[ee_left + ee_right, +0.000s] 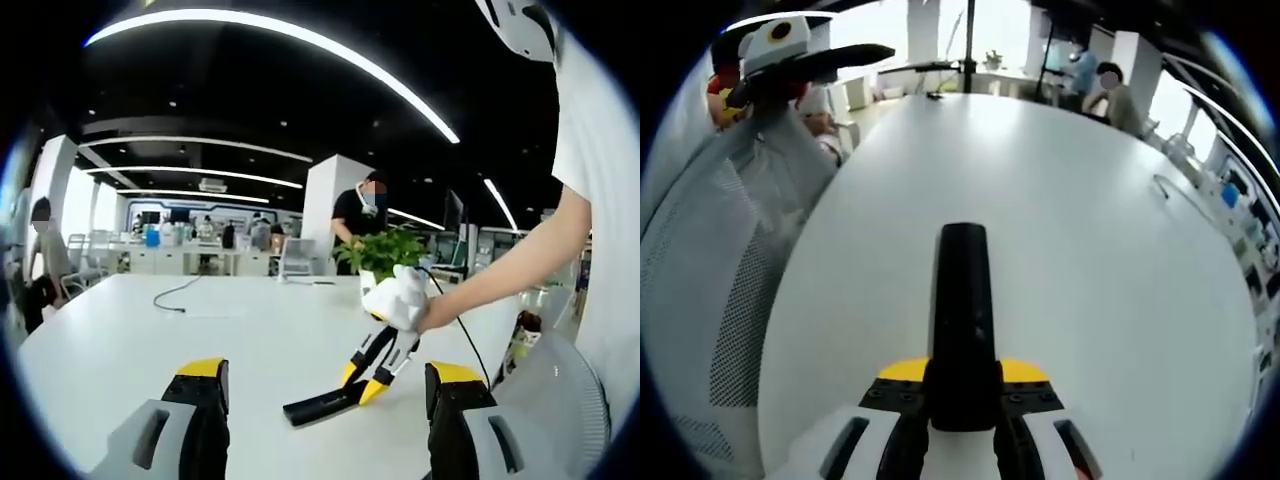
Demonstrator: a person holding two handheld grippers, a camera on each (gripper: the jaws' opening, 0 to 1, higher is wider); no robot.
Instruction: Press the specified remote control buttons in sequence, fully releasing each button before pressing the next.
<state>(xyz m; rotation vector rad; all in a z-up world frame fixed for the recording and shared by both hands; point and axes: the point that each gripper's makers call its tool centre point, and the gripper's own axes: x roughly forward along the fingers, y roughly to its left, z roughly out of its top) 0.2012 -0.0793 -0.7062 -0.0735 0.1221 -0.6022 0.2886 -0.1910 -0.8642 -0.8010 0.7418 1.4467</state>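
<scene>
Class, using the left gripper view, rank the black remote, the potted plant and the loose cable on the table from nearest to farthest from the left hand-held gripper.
1. Black remote, just ahead on the white table, right of centre.
2. Loose cable, mid-table, left.
3. Potted plant, far edge, right.

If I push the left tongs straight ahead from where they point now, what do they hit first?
Probably nothing close: between the left tongs lies bare white table. The black remote and the right tongs gripping it sit slightly right of that line, so a small drift could clip the remote. Depth is hard to judge.
</scene>
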